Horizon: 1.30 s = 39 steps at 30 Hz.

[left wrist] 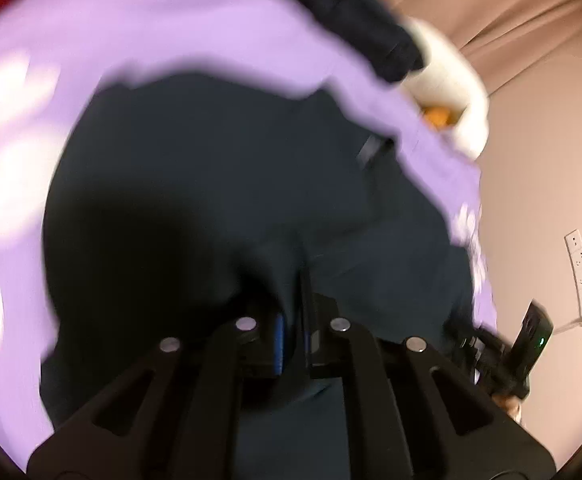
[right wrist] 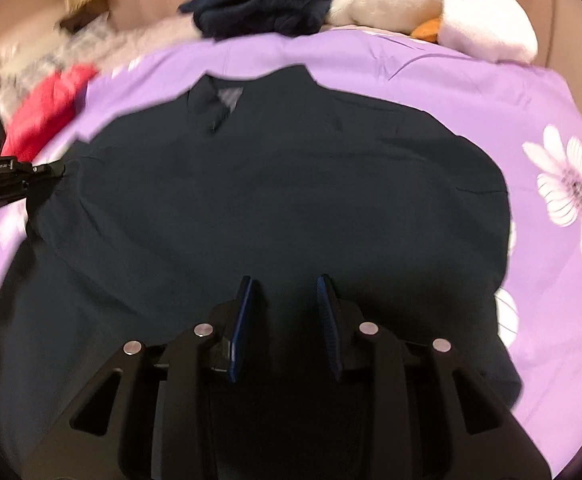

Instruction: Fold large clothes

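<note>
**Navy shirt pinned on one side, free on the other**

Navy fabric fills both views: the dark shirt [right wrist: 275, 184] lies spread flat on the bed's purple floral sheet [right wrist: 471, 92], collar pointing away from the right tool. Starting at the left: the left tool [left wrist: 291, 320] has its fingers nearly together with a ridge of shirt cloth bunched between them, so it looks clamped on the garment's edge, though the left wrist view is blurred. Over to the right: the right tool [right wrist: 285, 320] hovers above the shirt's near hem, fingers well apart, nothing between them.

My read on handling: thin, soft, floppy cloth, light, likely to sag and wrinkle wherever it isn't supported. Best hold is at an edge or seam, the hem just ahead of the right tool, or the shoulder beyond it.

Beyond the collar sit a dark bundled garment [right wrist: 259, 4] and a white plush toy [right wrist: 431, 4]; a red cloth [right wrist: 47, 108] lies far left.
</note>
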Each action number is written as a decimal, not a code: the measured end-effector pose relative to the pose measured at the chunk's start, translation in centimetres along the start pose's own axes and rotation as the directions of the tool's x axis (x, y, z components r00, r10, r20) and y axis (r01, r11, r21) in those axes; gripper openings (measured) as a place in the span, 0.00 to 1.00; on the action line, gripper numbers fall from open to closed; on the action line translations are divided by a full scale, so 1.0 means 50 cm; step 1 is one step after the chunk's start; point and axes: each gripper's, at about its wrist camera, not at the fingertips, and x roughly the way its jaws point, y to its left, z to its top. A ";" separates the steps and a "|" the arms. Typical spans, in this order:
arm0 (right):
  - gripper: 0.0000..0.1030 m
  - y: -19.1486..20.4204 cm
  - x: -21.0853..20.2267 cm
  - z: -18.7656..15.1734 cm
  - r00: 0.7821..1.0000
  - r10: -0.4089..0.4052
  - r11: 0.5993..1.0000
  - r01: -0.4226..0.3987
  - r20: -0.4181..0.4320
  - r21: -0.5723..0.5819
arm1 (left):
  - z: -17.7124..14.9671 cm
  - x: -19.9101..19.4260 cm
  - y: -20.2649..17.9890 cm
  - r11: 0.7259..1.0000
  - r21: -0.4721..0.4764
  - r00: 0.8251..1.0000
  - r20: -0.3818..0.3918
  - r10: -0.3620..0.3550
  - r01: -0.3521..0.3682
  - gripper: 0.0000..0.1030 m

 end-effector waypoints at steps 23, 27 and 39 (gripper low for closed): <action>0.41 0.093 -0.001 -0.014 1.000 0.024 0.988 -0.026 -0.015 -0.154 | -0.129 0.012 -0.120 0.895 0.385 0.971 0.010 0.240 -0.225 0.45; 0.40 0.070 -0.036 0.011 0.998 0.062 0.991 -0.059 0.022 -0.120 | -0.110 -0.025 -0.125 0.912 0.365 0.981 0.023 0.191 -0.186 0.55; 0.40 -0.076 0.103 0.145 0.994 -0.110 0.981 0.113 -0.024 0.157 | -0.049 0.039 -0.104 0.937 0.292 0.981 0.016 0.195 -0.191 0.49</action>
